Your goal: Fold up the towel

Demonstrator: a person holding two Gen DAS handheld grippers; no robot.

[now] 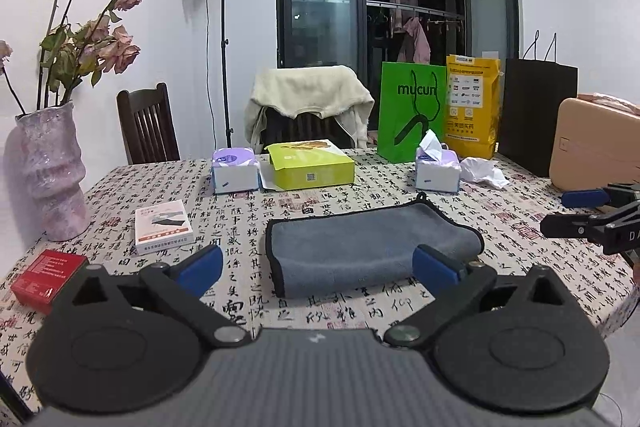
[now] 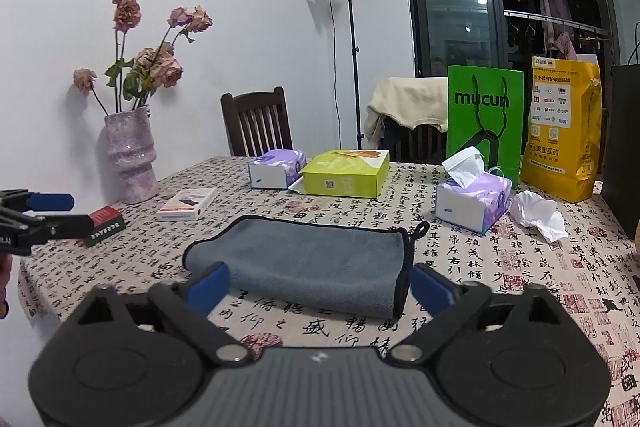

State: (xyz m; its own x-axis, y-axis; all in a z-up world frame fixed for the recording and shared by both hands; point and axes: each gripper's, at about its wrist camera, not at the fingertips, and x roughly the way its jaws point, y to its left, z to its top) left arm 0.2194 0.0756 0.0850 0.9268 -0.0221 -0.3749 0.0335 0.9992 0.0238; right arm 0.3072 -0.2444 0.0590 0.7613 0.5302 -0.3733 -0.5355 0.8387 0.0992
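A grey towel with black trim lies folded into a thick rectangle on the patterned tablecloth, a hanging loop at its far right corner. It also shows in the right wrist view. My left gripper is open and empty, raised in front of the towel's near edge. My right gripper is open and empty, also just short of the towel's near edge. The right gripper shows at the right edge of the left wrist view, and the left gripper at the left edge of the right wrist view.
A pink vase with dried roses stands at the left. A red box, a white box, two tissue packs, a lime box, crumpled tissue, and green and yellow bags surround the towel.
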